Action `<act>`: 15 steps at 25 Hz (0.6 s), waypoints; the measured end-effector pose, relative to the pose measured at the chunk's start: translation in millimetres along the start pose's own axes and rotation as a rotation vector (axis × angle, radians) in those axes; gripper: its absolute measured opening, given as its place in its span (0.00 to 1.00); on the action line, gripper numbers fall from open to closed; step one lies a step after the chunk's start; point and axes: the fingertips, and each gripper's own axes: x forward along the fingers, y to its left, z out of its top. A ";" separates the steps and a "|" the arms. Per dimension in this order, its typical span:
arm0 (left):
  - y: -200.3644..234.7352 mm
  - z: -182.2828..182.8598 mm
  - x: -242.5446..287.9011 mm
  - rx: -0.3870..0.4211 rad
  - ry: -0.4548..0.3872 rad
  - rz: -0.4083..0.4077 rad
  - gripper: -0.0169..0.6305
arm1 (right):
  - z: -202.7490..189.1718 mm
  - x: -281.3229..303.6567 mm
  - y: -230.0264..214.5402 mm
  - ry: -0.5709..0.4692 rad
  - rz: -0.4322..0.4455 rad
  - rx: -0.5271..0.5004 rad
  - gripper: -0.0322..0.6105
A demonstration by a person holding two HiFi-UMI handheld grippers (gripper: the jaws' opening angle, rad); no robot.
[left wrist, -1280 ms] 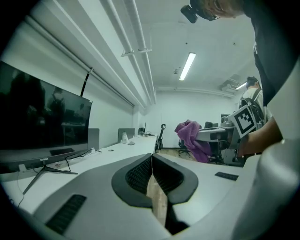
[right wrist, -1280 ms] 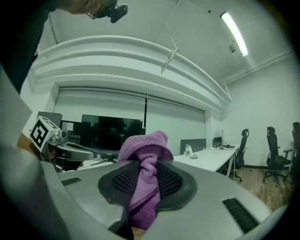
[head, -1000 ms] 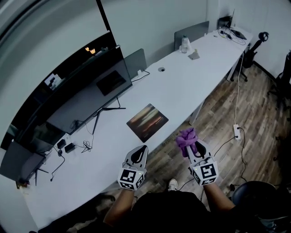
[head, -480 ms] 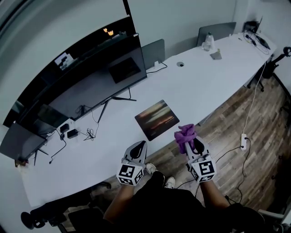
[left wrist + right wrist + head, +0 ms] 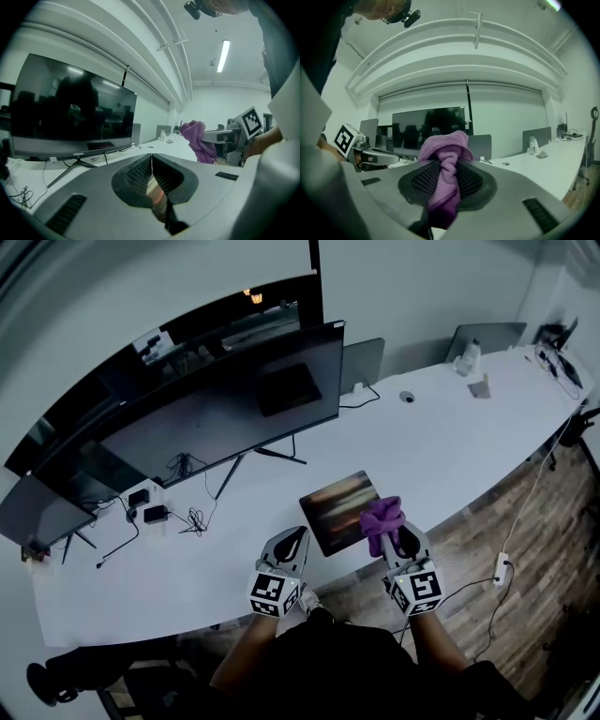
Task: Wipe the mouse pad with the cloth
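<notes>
The left gripper (image 5: 296, 536) has its two fingers (image 5: 140, 174) pressed flat together, with nothing between them. Beside it, to the right, the right gripper (image 5: 397, 538) has its fingers closed on a purple cloth (image 5: 382, 518). The cloth is bunched up. Part of it hangs down between the fingers and part puffs out past the tips like a small ball.

Both grippers are held over the near edge of a long white surface (image 5: 441, 442). Just ahead of the fingers, between the two grippers, a mouse pad (image 5: 336, 510) lies flat on the surface. It is dark with an orange and brown picture on it. From the head view the cloth ball covers the pad's right edge. I cannot tell if the cloth touches the pad.

Farther from the fingers, behind the pad, a big dark monitor (image 5: 225, 418) stands on thin legs. Left of the left fingers, some black cables (image 5: 187, 517) and small plugs lie on the surface. Far off to the right of the right fingers, a small bottle (image 5: 472, 357) stands at the end of the surface.
</notes>
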 end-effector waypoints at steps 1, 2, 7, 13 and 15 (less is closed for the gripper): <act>7.2 0.0 1.3 -0.004 0.001 0.008 0.06 | -0.9 9.3 2.2 0.008 0.011 -0.003 0.21; 14.3 0.1 2.3 -0.006 0.001 0.016 0.06 | -1.7 18.5 4.7 0.014 0.023 -0.007 0.21; 43.4 -0.3 4.2 -0.008 -0.009 0.050 0.06 | -3.9 59.0 18.5 0.046 0.071 -0.038 0.21; 56.4 -10.4 11.4 -0.028 0.005 0.069 0.06 | -18.8 93.3 24.1 0.089 0.114 -0.054 0.21; 61.1 -13.3 14.9 -0.035 0.014 0.089 0.06 | -30.2 105.8 25.7 0.118 0.147 -0.053 0.21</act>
